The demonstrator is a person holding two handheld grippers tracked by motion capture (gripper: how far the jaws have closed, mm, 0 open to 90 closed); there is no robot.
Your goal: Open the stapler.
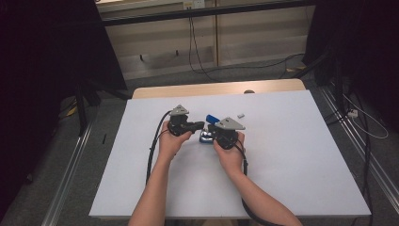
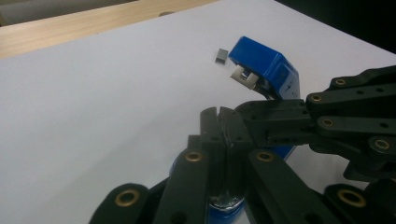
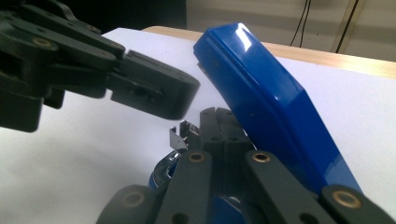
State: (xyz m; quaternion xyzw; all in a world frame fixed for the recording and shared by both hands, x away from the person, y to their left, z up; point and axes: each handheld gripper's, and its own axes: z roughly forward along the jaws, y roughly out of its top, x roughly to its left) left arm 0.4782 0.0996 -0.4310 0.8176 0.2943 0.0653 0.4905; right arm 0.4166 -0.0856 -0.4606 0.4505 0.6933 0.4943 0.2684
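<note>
— Left gripper (image 2: 225,116): where do its jaws stand?

— Pressed together, with nothing between them that I can see. It hangs right over the low end of the stapler (image 1: 205,137). The right gripper (image 3: 219,116) is pressed together too, its tips inside the opened stapler, just beside the metal channel (image 3: 180,137) and under the raised blue lid (image 3: 266,102).

— And the stapler itself?

— Lying on the white table (image 1: 306,155), directly between the two hands, with the lid swung up and back. A small strip of staples (image 2: 221,55) lies beyond the stapler, apart from it, on the side away from the person.

— What worries you?

— Neither gripper actually pinches the stapler, as far as I can tell. If one pushes on it, the stapler could skid across the smooth surface or roll onto its side.

— And the lid?

— It looks propped rather than held. A knock from either gripper could snap it down onto the right gripper's tips.

— The staples?

— They are tiny. Closed jaws would have to spread before reaching past the stapler, and a clumsy touch could flick the strip farther from the stapler.
</note>
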